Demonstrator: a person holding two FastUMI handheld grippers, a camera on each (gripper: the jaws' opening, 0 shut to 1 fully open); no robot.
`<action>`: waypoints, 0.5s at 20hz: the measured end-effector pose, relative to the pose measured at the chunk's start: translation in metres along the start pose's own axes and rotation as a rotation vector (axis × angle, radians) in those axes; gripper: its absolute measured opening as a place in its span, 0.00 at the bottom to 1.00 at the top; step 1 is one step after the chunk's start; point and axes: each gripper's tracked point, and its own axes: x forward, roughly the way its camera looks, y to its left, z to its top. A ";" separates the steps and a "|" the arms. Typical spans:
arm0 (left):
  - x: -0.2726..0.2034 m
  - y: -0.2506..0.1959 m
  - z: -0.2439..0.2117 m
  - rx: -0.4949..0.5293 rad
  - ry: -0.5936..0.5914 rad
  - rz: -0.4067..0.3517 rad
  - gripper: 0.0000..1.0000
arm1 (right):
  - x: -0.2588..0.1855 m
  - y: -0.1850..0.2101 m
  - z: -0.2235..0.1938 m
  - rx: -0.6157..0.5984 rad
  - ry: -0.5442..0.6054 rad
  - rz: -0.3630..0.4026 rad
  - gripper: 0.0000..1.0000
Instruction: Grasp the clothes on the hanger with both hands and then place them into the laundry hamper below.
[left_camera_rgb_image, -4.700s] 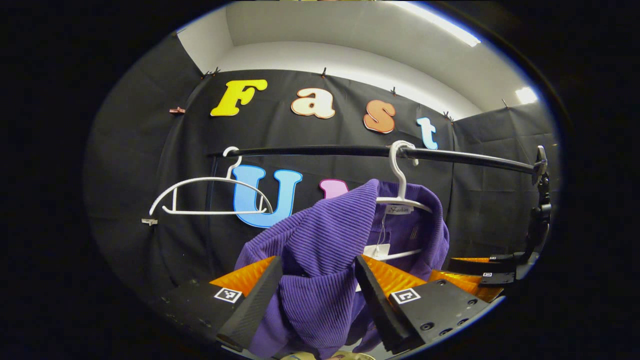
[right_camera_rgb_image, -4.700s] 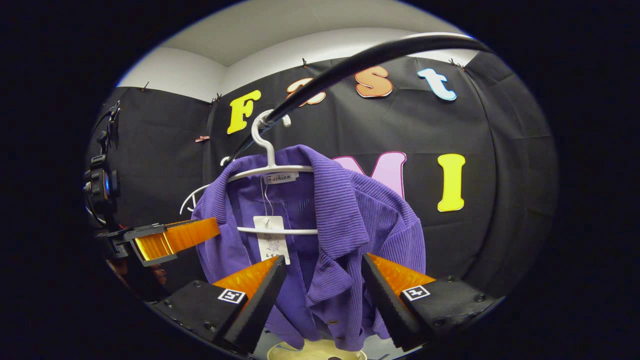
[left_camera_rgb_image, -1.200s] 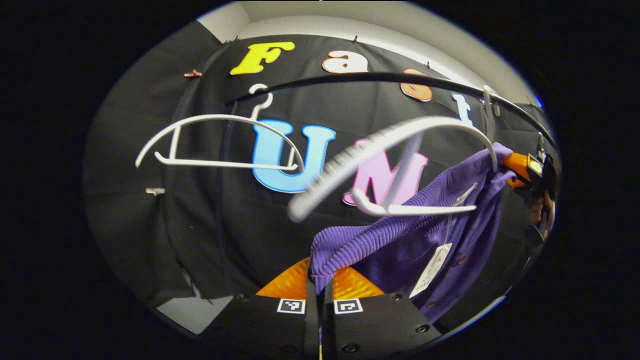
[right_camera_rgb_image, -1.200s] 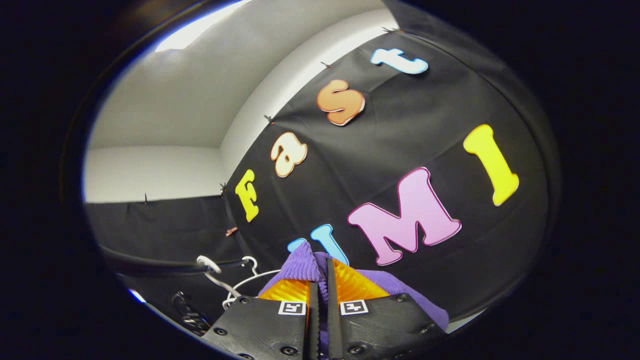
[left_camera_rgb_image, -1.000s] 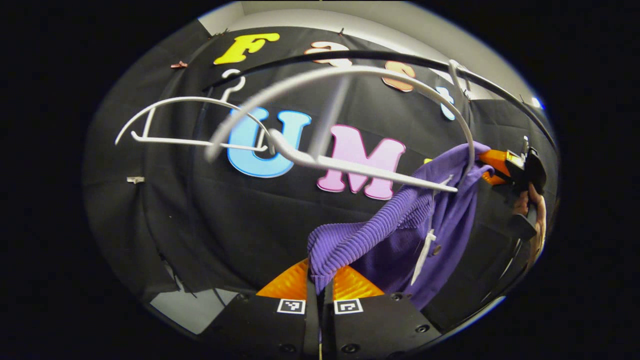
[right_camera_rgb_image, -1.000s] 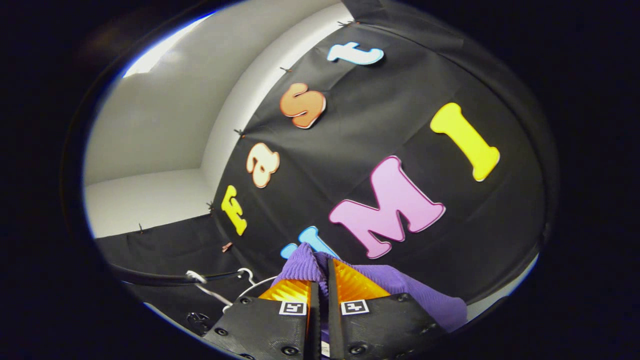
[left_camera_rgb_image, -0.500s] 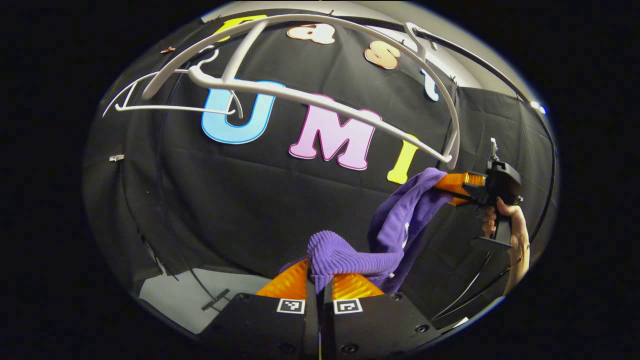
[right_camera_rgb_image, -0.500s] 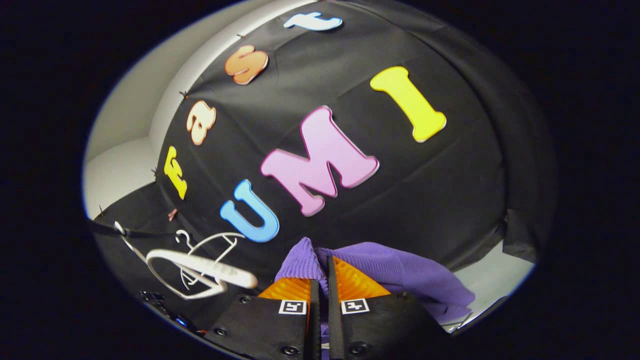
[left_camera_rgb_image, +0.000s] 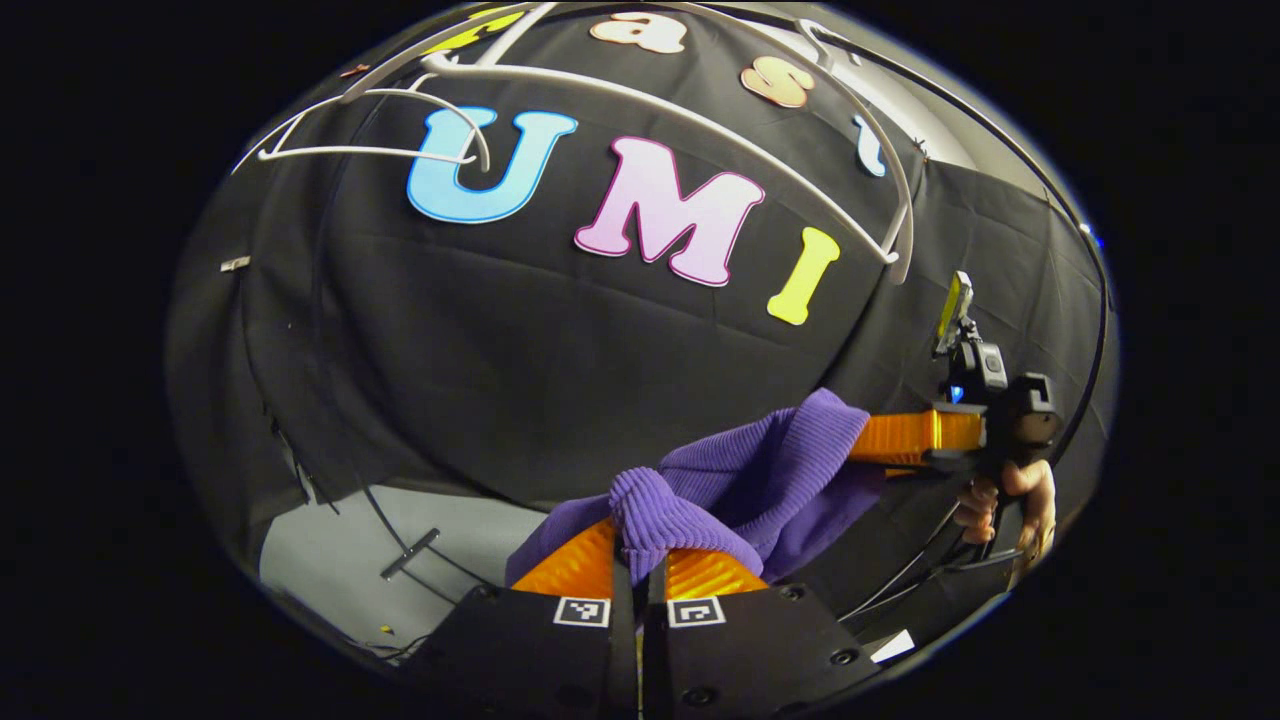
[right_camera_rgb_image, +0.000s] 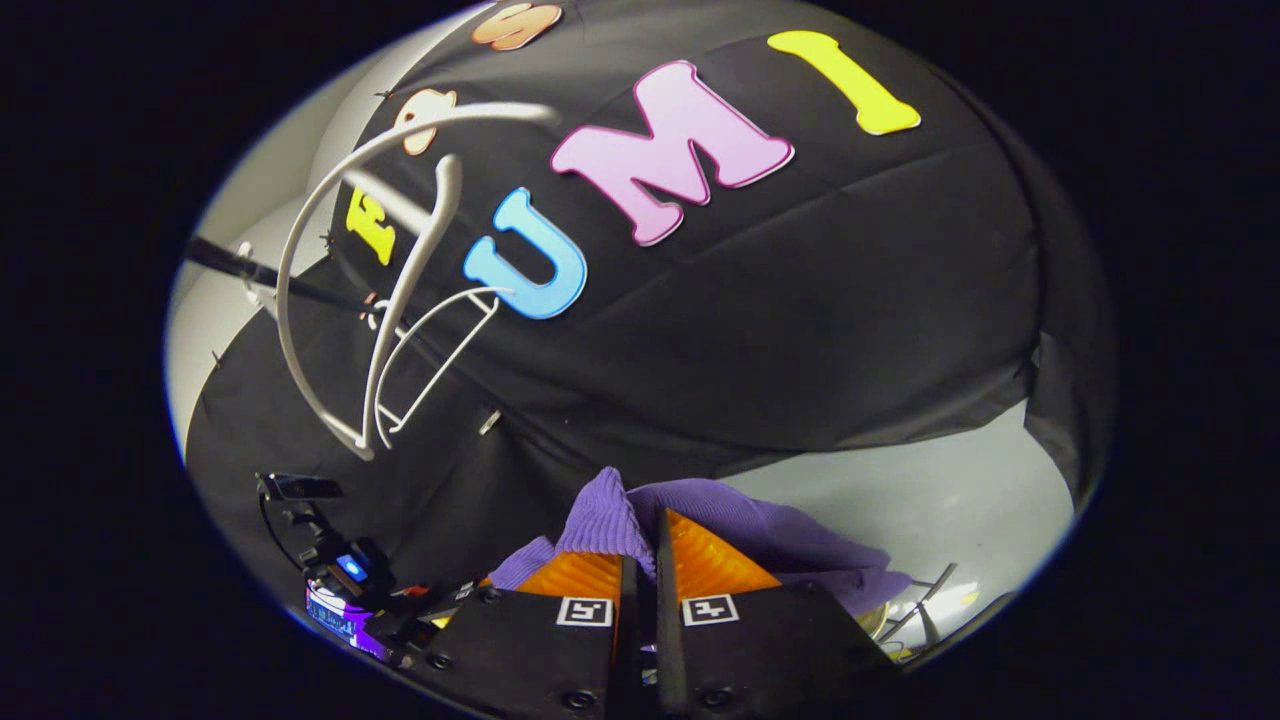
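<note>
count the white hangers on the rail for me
2: the near hanger, bare, above the purple garment; the far hanger further along the rail, up at left. More could be hidden beyond.

purple ribbed garment (left_camera_rgb_image: 760, 485), off bare hanger (left_camera_rgb_image: 700, 105)

Grey floor (left_camera_rgb_image: 330, 560) beneath black cloth wall (left_camera_rgb_image: 520, 350); black rail (right_camera_rgb_image: 250, 270) up left.
</note>
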 end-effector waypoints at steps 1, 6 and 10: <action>-0.002 0.002 -0.004 -0.005 0.010 0.009 0.07 | 0.000 0.003 -0.017 0.002 0.023 0.003 0.11; -0.016 0.004 -0.044 -0.028 0.114 0.035 0.07 | 0.016 0.017 -0.066 0.027 0.112 -0.031 0.11; -0.023 0.010 -0.089 -0.130 0.239 0.044 0.07 | 0.028 0.019 -0.097 -0.031 0.180 -0.132 0.11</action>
